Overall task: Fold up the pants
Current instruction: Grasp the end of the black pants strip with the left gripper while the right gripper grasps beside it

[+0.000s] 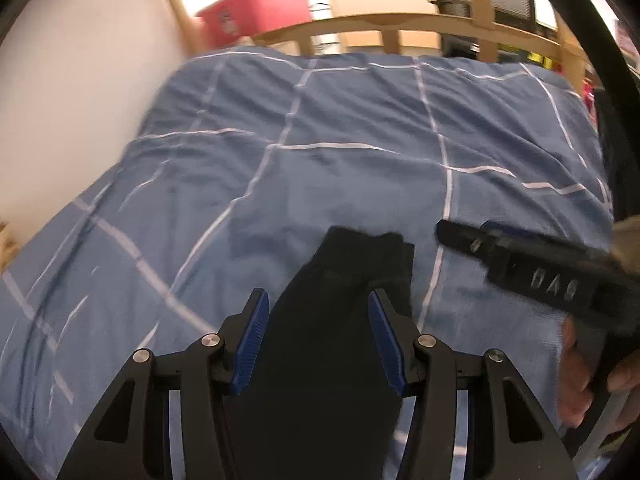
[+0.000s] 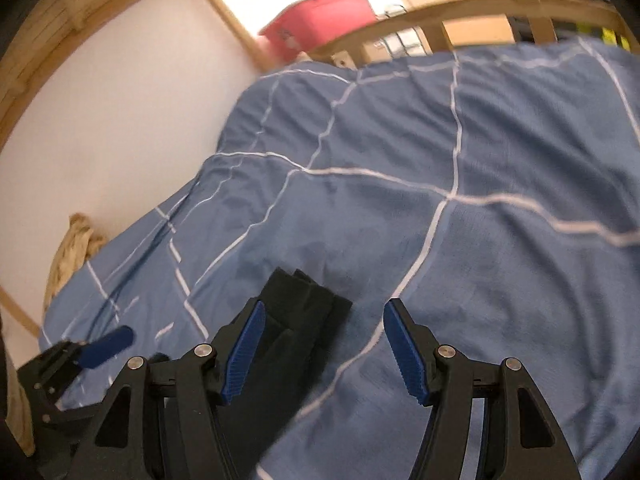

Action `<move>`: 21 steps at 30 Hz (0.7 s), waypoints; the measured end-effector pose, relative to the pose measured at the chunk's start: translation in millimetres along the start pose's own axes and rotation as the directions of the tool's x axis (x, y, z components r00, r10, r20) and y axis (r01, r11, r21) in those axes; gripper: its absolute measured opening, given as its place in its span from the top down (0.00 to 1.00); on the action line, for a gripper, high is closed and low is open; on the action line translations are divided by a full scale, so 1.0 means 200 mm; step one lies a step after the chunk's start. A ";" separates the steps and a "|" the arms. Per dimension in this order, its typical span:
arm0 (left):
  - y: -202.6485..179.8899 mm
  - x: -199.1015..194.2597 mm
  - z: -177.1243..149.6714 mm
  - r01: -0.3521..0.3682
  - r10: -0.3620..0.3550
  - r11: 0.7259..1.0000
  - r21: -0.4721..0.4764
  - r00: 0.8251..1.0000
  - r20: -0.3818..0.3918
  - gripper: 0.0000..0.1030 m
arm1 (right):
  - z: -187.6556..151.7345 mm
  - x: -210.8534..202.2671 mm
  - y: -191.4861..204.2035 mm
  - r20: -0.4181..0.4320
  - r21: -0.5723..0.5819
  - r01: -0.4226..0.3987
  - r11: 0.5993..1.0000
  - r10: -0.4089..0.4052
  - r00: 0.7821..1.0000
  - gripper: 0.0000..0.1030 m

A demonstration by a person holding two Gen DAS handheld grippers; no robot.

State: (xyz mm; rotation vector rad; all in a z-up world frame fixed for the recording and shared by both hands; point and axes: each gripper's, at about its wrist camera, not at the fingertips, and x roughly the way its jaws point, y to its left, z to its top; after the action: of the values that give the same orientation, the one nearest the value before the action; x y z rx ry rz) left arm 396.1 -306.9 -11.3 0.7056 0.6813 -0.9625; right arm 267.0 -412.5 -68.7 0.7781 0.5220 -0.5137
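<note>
the pants (image 1: 344, 320) are black and lie in a long folded strip on the blue bed cover (image 1: 320, 128) with white grid lines, running from the bottom middle of the left wrist view up to about the centre. the left claw (image 1: 316, 340) sits right over them, both blue pads spread wide apart, one on each side of the cloth, gripping nothing. in the right wrist view the same pants (image 2: 296, 320) show up at the lower middle, layered ends stacked near the centre of the frame, just by the left pad of the right claw (image 2: 324, 348). that claw is released too, its pads well apart, mostly over bare cover. the right claw also pokes into the right side of the left view, blurred, with a hand (image 1: 580, 380) on its handle. a red bin (image 1: 256, 12) sits at the upper middle behind the wooden bed rail (image 1: 360, 24), white wall (image 1: 80, 100) on the left.
</note>
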 end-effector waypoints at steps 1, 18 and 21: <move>0.01 0.03 0.02 0.008 -0.008 1.000 0.019 1.000 0.001 0.50 | 0.00 0.03 0.00 -0.008 0.015 0.009 1.000 -0.009 1.000 0.38; 0.16 0.57 0.16 0.262 -0.250 0.955 0.137 0.963 -0.100 0.68 | -0.15 0.40 -0.08 0.017 0.032 -0.038 0.999 0.038 0.999 0.41; 0.16 0.62 0.17 0.315 -0.305 0.944 0.101 0.947 -0.101 0.69 | -0.14 0.39 -0.10 0.035 0.045 -0.040 0.998 0.039 0.999 0.43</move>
State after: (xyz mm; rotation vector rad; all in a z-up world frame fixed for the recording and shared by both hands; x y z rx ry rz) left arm 482.1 -379.8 -80.1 0.7583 0.8325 -1.2765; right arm 308.1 -420.7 -144.1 0.8207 0.4638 -0.5032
